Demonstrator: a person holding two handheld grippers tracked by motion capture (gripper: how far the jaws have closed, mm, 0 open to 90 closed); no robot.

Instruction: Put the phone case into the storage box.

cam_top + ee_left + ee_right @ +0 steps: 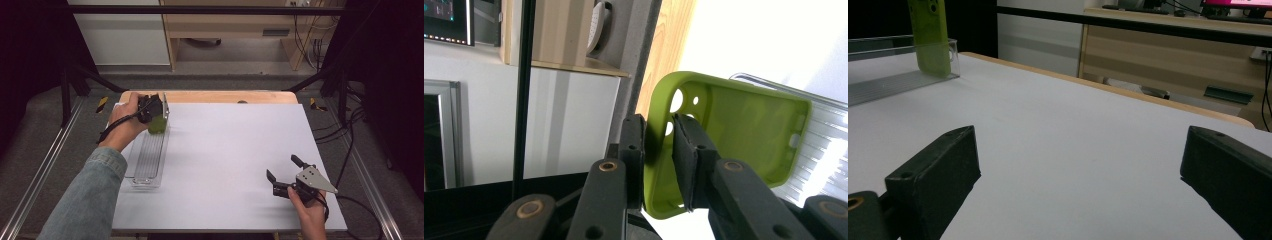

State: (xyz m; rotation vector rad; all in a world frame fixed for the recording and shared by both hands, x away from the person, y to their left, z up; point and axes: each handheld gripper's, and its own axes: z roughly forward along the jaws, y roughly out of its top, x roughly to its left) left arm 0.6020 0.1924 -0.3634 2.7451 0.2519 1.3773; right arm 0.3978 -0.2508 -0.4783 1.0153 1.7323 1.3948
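1. The left gripper [659, 150] is clamping the green phone case [744, 130] by one wall, over the clear tray's [145, 170] far end.
2. The right gripper [284, 170] is resting on the tabletop [235, 160], jaws spread wide.
3. Advised: lower the case squarely inside the tray before releasing.

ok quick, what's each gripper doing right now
left gripper: closed on the green phone case, over the clear tray
right gripper: open, holding nothing

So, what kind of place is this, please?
Probably a lab recording station: a white table inside a black frame, loose cables by the wooden furniture behind, and a monitor.
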